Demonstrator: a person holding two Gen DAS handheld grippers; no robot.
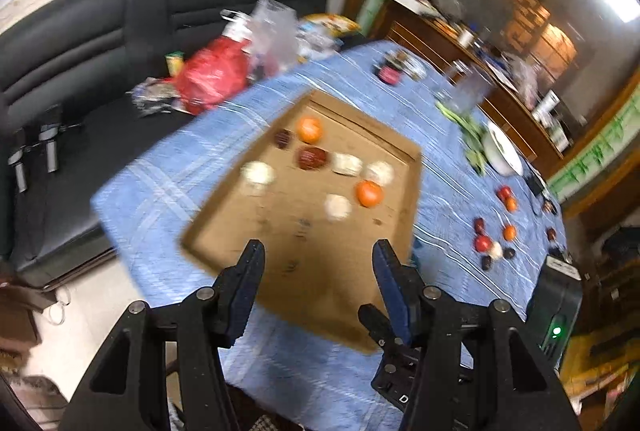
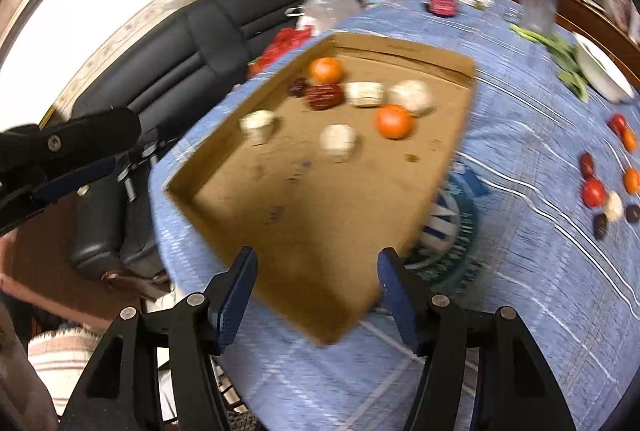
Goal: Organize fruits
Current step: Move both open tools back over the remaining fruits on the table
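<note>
Right gripper (image 2: 316,283) empty, fruits (image 2: 394,121) beyond, apart

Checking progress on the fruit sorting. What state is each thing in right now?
Left tongs: open, empty, above the box's near edge.
Right tongs: open, empty.
Cardboard box: open-topped, partly filled.
Two oranges: inside the box.
White fruits: inside the box, apart.
Loose fruits: on the blue tablecloth, outside the box.
White bowl: upright on the cloth.
</note>
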